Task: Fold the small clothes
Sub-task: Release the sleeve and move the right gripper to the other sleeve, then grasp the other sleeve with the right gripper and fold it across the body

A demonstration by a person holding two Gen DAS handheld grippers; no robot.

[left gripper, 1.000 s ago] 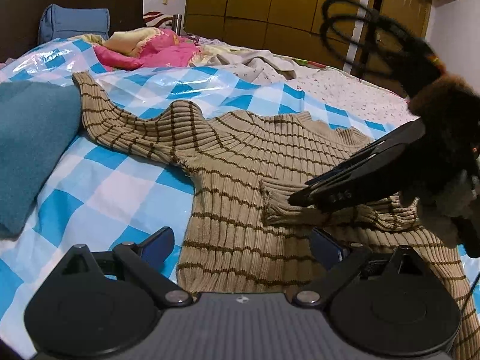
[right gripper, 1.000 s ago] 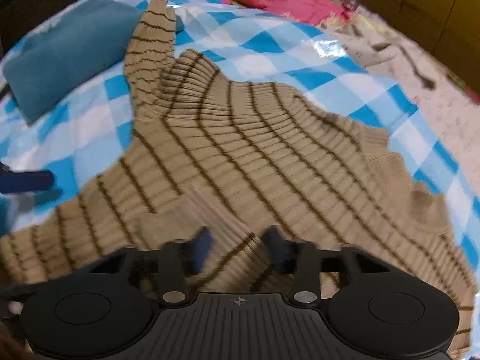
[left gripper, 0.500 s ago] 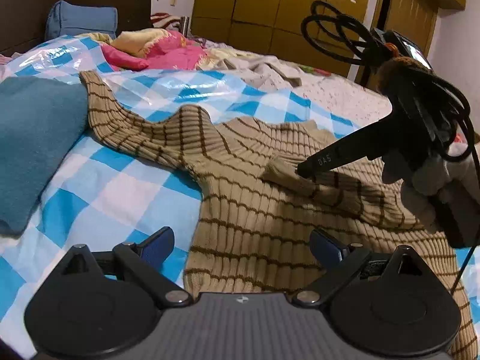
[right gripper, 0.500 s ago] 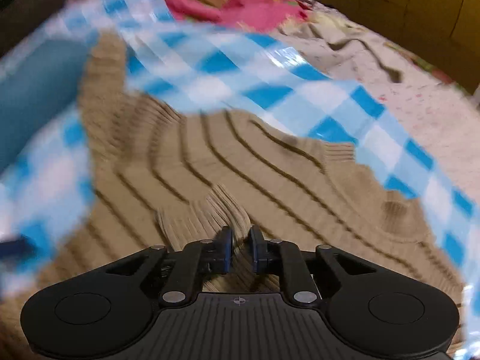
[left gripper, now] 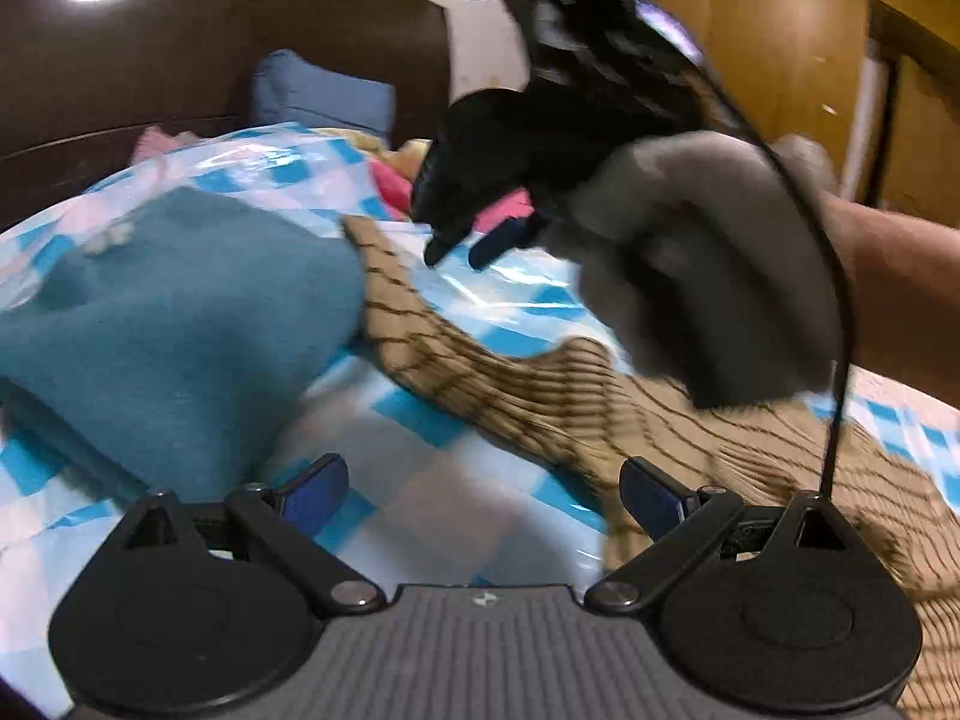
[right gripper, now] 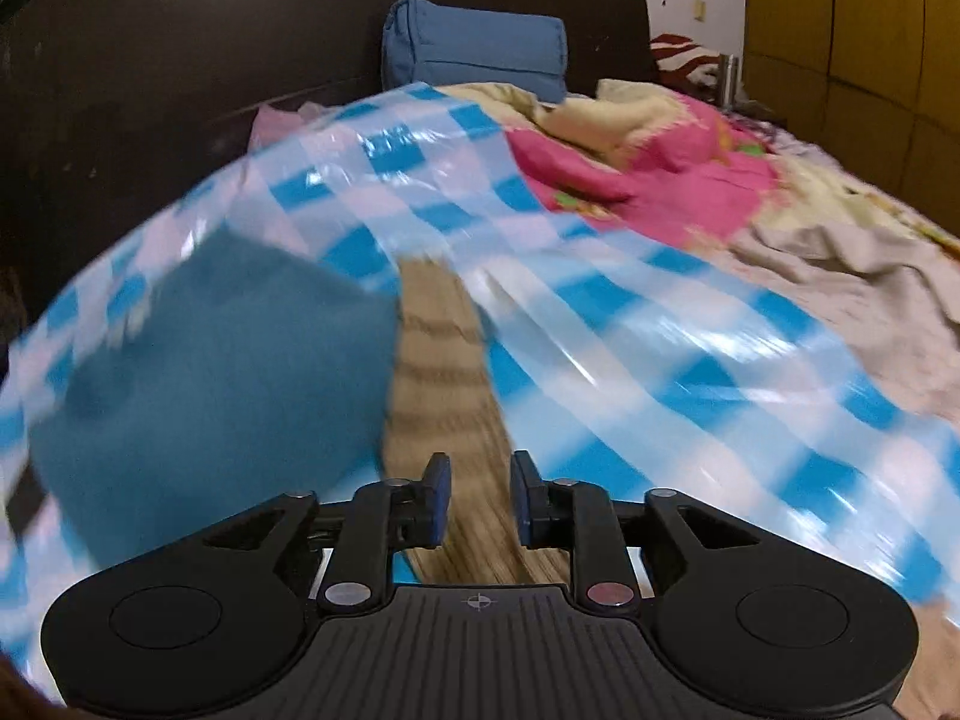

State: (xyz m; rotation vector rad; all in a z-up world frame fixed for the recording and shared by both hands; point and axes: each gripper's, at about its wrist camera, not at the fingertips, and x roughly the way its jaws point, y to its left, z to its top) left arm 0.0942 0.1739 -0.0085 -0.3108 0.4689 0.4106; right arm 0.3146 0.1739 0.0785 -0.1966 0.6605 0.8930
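Left gripper (left gripper: 483, 489): jaws spread wide, nothing between them, only the blue-and-white checked sheet (left gripper: 420, 462) of the bed below. Off its left jaw, a folded teal garment (left gripper: 180, 324) lies on the sheet. Off its right jaw, the tan ribbed sweater with dark stripes (left gripper: 600, 414) is spread flat; one sleeve (left gripper: 384, 276) runs away ahead of the jaws, along the teal garment's edge, touching it or nearly so.

Ahead of the left jaws and above the sleeve, the right gripper (left gripper: 459, 249) hangs in the air, held by a hand in a grey glove (left gripper: 708, 264). A black cable (left gripper: 837, 276) trails past the glove.

Right gripper, own view (right gripper: 479, 498): jaws part-way apart and opening, nothing pinched between them. The sleeve (right gripper: 441, 354) lies straight ahead, beneath the gap, blurred. Teal garment (right gripper: 204, 396) left of the jaws; checked sheet (right gripper: 690, 360) right of them. Farther ahead, a pink and cream blanket (right gripper: 648, 174), a blue pillow (right gripper: 474, 48) against the dark headboard (right gripper: 180, 60), and yellow wardrobe doors (right gripper: 852, 30) far right.
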